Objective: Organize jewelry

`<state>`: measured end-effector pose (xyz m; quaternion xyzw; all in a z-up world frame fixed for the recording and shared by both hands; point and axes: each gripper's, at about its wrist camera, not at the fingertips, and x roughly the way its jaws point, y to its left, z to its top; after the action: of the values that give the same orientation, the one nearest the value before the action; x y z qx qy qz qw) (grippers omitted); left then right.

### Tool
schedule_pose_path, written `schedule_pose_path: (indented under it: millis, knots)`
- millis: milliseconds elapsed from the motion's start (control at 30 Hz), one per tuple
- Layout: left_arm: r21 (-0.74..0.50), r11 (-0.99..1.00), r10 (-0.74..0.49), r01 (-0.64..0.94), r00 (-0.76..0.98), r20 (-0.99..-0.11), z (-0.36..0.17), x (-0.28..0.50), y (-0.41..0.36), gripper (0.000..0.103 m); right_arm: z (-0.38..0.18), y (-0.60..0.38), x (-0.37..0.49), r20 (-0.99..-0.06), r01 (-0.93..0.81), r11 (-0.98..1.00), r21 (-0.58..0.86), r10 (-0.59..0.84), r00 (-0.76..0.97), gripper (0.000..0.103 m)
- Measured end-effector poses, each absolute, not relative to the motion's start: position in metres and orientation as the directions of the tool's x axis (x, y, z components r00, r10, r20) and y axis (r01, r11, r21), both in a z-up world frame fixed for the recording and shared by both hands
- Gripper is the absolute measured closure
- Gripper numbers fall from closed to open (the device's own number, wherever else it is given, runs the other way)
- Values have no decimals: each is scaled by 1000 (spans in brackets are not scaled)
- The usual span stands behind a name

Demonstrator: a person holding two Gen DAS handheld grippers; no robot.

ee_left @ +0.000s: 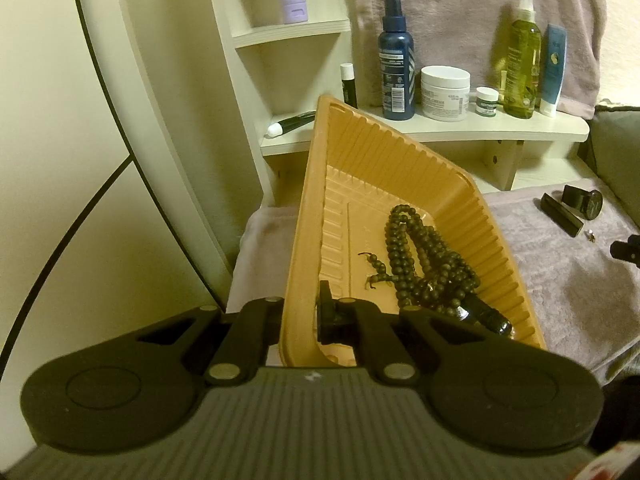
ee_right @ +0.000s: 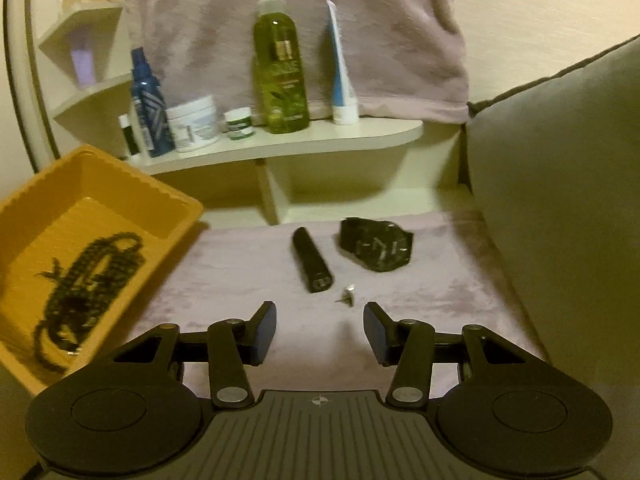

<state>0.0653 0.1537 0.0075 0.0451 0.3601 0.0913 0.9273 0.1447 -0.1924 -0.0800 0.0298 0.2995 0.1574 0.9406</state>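
An orange ribbed plastic tray (ee_left: 400,168) sits tilted, one corner raised, with a long strand of dark round beads (ee_left: 424,264) heaped in its lower end and a short knotted tail of beads trailing toward the tray's middle. The left gripper (ee_left: 304,316) is clamped tight on the tray's near wall, one finger outside and one inside, holding it at that slant above a pale mauve towel (ee_left: 560,280) spread over the surface. From the right wrist view the same tray (ee_right: 120,184) lies to the left, the beads (ee_right: 88,276) blurred inside it. The right gripper (ee_right: 320,330) hangs with its jaws about half apart and nothing between them, low over the towel (ee_right: 240,264). Just beyond its fingertips lies a small silver earring (ee_right: 347,294), with a dark cylindrical tube (ee_right: 312,260) beside it to the left and a black watch (ee_right: 376,248) a little farther back on the right. Bottles and jars line a cream shelf (ee_right: 360,132) behind.
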Motion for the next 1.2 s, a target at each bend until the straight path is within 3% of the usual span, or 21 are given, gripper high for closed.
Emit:
schedule_pose_path:
  millis: [233,467,900,967,1200]
  knots:
    - [157,978,207,-137,721,-661,9,66,152,99,-94,-192,168,-566,-270,957,106,281,775,54]
    - [163,977,212,-138,717,-664,8,67,151,99,-100,-183,186,-577,-270,959,87,270,771,78]
    - [164,977,213,-139,716,-665,8,68,152,99,-107,-176,202,-611,-250,964,88,251,751,91]
    - [163,977,213,-139,716,-665,8,68,152,99,-108,-177,202,-613,-247,964,98,254,748,97]
    - [163,977,213,-139,716,-665,8,68,152,99,-99,-179,191,-590,-252,962,103,263,763,98]
